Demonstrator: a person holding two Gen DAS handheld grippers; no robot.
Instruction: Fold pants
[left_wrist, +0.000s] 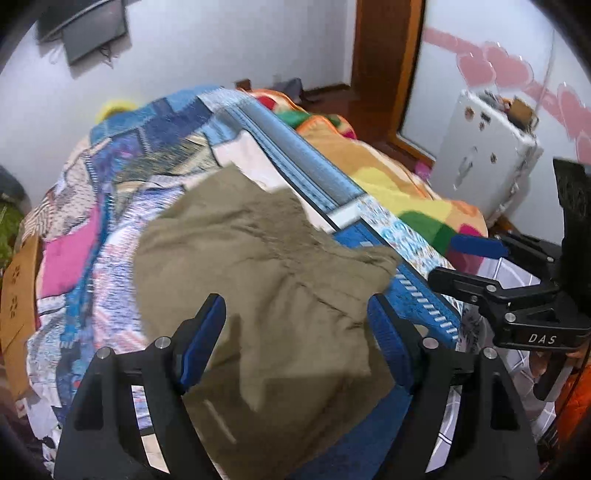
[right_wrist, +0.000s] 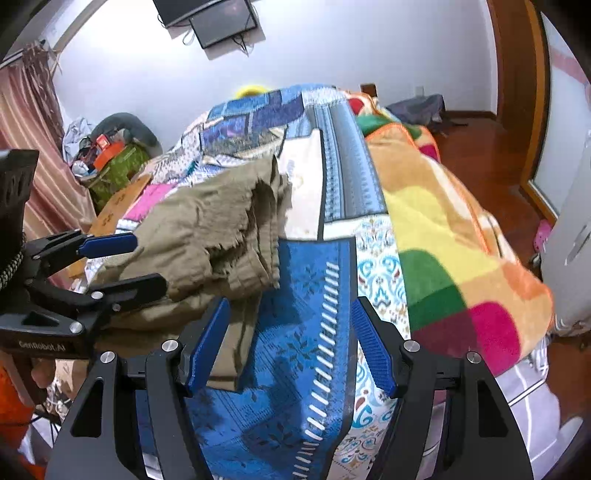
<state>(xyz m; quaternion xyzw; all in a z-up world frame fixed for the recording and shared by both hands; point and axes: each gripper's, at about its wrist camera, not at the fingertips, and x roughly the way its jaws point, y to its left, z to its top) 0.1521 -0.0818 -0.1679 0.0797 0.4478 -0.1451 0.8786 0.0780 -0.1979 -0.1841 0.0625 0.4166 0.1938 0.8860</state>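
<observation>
The olive-khaki pants (left_wrist: 255, 273) lie folded in a bundle on the patchwork quilt (left_wrist: 92, 206) of the bed; in the right wrist view the pants (right_wrist: 207, 236) show stacked frayed layers. My left gripper (left_wrist: 295, 314) is open, its blue fingers spread over the near part of the pants, holding nothing; it also shows from the side in the right wrist view (right_wrist: 147, 262). My right gripper (right_wrist: 290, 317) is open and empty over the blue quilt panel just right of the pants; it also shows in the left wrist view (left_wrist: 469, 262).
A bright fleece blanket (right_wrist: 454, 236) covers the bed's right side. A white cabinet (left_wrist: 484, 158) stands right of the bed by a wooden door frame (left_wrist: 384, 62). Clutter and a green bag (right_wrist: 114, 166) sit at the far left by a curtain (right_wrist: 33, 122). A screen (right_wrist: 214, 18) hangs on the wall.
</observation>
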